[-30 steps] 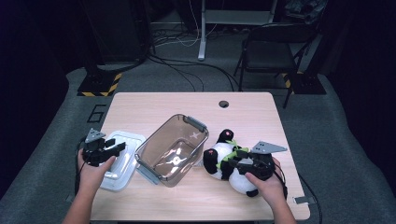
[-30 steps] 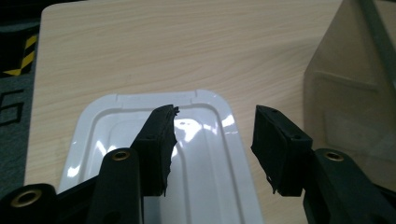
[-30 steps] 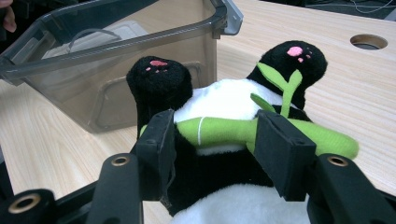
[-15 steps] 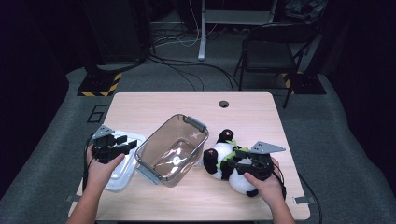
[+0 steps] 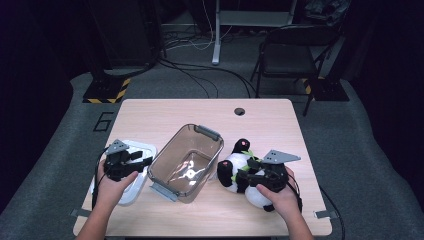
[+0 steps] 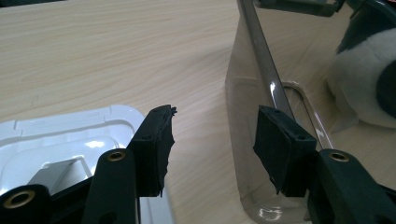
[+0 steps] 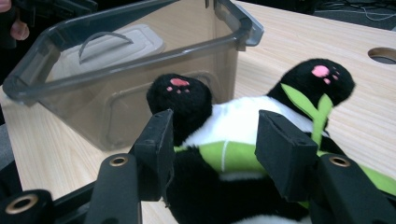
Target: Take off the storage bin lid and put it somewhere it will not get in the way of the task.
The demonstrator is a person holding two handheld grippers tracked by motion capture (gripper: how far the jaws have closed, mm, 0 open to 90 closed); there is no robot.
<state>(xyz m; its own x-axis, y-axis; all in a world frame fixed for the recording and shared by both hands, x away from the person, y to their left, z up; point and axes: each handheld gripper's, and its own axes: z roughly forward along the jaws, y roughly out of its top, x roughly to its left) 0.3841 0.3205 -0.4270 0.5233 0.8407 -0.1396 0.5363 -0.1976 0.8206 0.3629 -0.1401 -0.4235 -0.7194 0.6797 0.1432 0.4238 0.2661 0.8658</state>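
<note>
One panda (image 5: 235,165) (right claw (image 5: 245,176) gripping); one bin (image 5: 186,161); one lid (image 5: 131,172)

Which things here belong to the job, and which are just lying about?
In the job:
- panda plush, gripped by the right tool
- clear bin, empty, open
- white lid beside the bin
- left tool, open, over the lid's edge

Lying about:
- folding chair
- floor cables

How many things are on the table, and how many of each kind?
Clear plastic bin: 1
White lid: 1
Panda plush toy: 1
Total: 3
</note>
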